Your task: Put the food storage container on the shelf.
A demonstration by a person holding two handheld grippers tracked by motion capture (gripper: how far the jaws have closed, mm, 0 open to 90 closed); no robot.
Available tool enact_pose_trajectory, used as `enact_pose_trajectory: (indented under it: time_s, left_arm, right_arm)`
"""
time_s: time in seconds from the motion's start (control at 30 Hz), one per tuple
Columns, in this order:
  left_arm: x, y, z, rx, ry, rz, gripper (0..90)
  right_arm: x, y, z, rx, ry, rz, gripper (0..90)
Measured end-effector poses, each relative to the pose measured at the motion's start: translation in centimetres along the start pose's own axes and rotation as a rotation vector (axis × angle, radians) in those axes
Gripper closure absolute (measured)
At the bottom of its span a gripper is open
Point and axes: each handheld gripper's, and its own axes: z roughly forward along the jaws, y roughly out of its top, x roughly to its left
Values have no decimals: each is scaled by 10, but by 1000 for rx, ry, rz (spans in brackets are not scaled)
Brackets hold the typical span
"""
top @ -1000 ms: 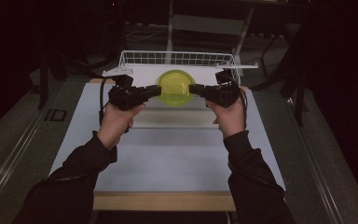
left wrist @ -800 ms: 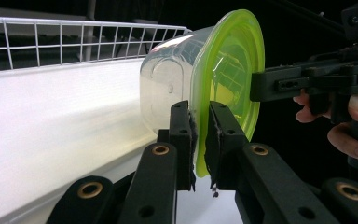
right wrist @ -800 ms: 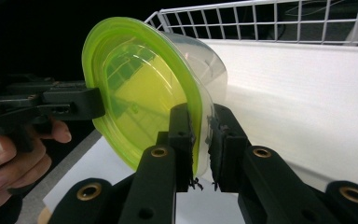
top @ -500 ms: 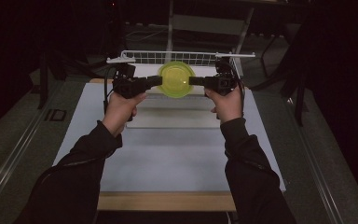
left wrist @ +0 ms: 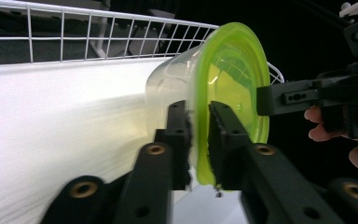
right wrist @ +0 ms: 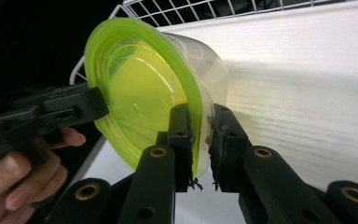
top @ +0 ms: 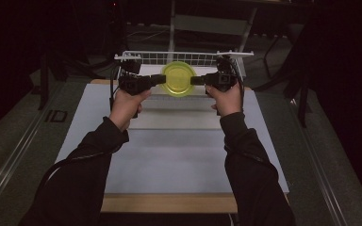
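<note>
Both grippers had carried the container [top: 178,78] farther from the person since the earlier frames, so that it now hung just in front of the wire basket [top: 136,57] at the far end of the table [top: 169,155]. It was a clear tub with a yellow-green lid, held between the two hands. The left gripper [top: 161,78] was clamped on the lid's rim at the container's left side, and the right gripper [top: 194,80] was clamped on the rim at the opposite side. In the left gripper view the jaws pinched the green rim [left wrist: 199,140], one jaw against the clear wall and the other on the lid's face, with the basket's white wire behind. In the right gripper view the jaws gripped the rim [right wrist: 198,135] the same way, and the other gripper's jaw [right wrist: 81,105] met the lid's far edge. The container was off the white tabletop.
</note>
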Motion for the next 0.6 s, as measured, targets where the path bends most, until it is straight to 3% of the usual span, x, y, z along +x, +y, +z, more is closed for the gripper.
enact_pose_trajectory:
  time_s: [0.27, 0.33, 0.47, 0.6]
  left_arm:
    - [6, 0, 4, 5, -4, -27, 769]
    - [7, 0, 6, -5, -17, -53, 733]
    - [5, 1, 10, 1, -10, -33, 689]
    - [7, 2, 11, -2, -9, -37, 681]
  right_arm:
    - [0, 5, 5, 8, -20, -4, 787]
    - [0, 5, 5, 2, -14, 3, 774]
    - [-1, 7, 7, -3, -29, 0, 733]
    - [-2, 9, 9, -11, -25, 3, 718]
